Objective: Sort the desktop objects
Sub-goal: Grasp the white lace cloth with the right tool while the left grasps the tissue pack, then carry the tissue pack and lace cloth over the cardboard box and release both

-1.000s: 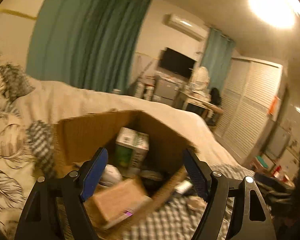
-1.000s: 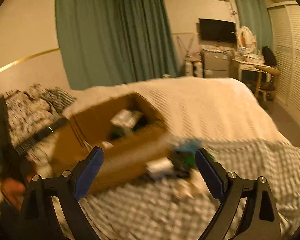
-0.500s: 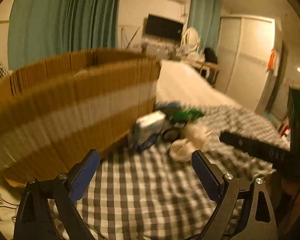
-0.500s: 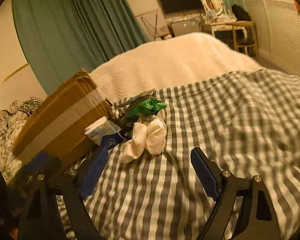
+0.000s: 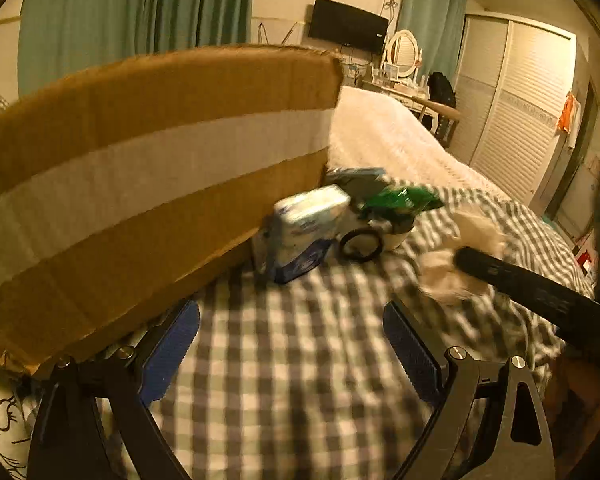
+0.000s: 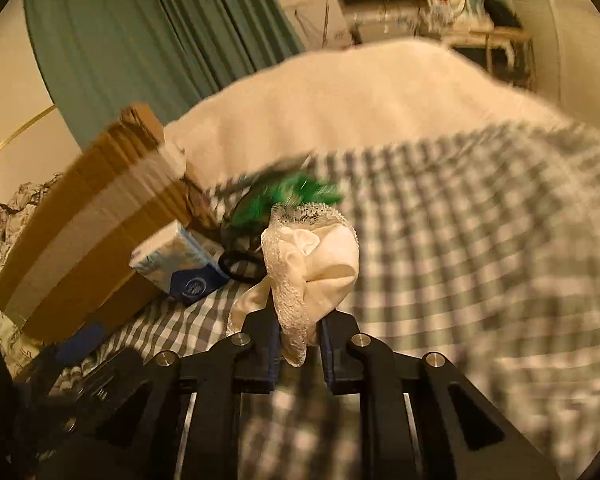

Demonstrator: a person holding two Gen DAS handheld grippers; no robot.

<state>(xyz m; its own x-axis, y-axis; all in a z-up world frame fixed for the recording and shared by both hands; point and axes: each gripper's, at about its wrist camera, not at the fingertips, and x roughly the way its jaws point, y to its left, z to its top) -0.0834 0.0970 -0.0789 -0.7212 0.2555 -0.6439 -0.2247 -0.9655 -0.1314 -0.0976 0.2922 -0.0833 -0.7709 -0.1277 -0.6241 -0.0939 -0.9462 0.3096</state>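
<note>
Our right tongs (image 6: 298,344) are clenched on the lower edge of the cream lace cloth (image 6: 312,260), which lies bunched on the checked bed cover (image 6: 480,280). Our left tongs (image 5: 292,344) are released and empty, just above the cover, close to the side of the cardboard box (image 5: 140,184).

We judge that the step in hand is to lift this cloth and carry it to the box. The cloth is soft and only its lace hem is pinched, so we should raise it slowly and high enough that the hanging part does not drag over the other things. We should also check that the checked cover is not caught together with the cloth; the pictures do not show this clearly.

Just beside the cloth lie a white and blue tissue pack (image 6: 180,264), a black ring (image 6: 242,266) and a green packet (image 6: 288,196), all close to the box corner. They could be pulled along. The box wall is tall on this side, so the cloth must go over its rim. The left tongs stand near the way and should stay apart.
</note>
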